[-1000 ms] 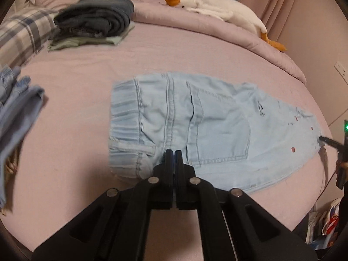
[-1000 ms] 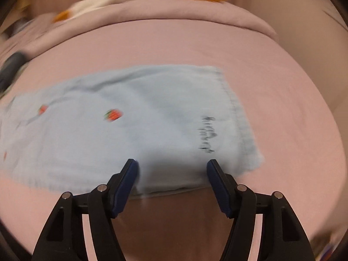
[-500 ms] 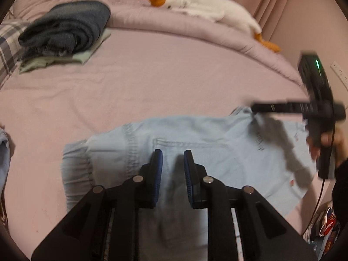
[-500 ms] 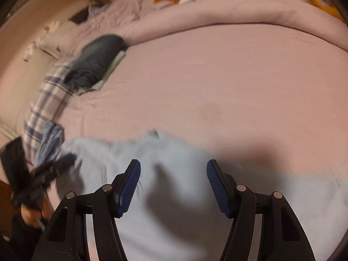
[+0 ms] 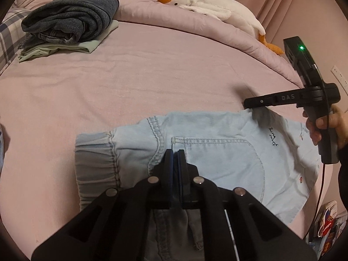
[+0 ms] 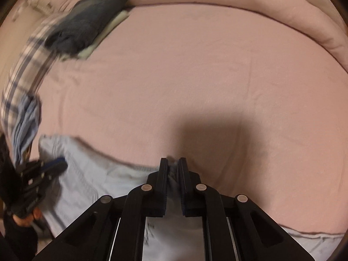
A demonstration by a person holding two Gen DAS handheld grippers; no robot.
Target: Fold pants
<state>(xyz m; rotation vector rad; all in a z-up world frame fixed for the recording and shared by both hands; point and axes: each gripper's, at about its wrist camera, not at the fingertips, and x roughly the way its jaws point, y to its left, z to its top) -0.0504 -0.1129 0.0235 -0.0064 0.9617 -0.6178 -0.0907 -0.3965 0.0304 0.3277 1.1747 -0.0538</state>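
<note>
Light blue denim pants [image 5: 217,152] lie on the pink bed, elastic waistband at the left, leg end at the right. My left gripper [image 5: 175,152] is shut on the pants fabric near the back pocket's corner. My right gripper [image 6: 173,163] is shut on the far edge of the pants [image 6: 91,174]. It shows from the side in the left wrist view [image 5: 246,104], at the pants' far right edge. The left gripper shows blurred in the right wrist view [image 6: 58,165].
A pile of folded dark jeans on a pale green garment [image 5: 71,21] sits at the far left of the bed. A white goose plush [image 5: 206,4] lies on the rolled quilt at the back. Plaid fabric [image 6: 24,65] and blue clothes [image 6: 26,126] lie at the left edge.
The pants have been folded shorter, leg end brought over toward the waist. Both grippers opened mid-move, then closed on the fabric; the right one moved from the leg end to the far edge.
</note>
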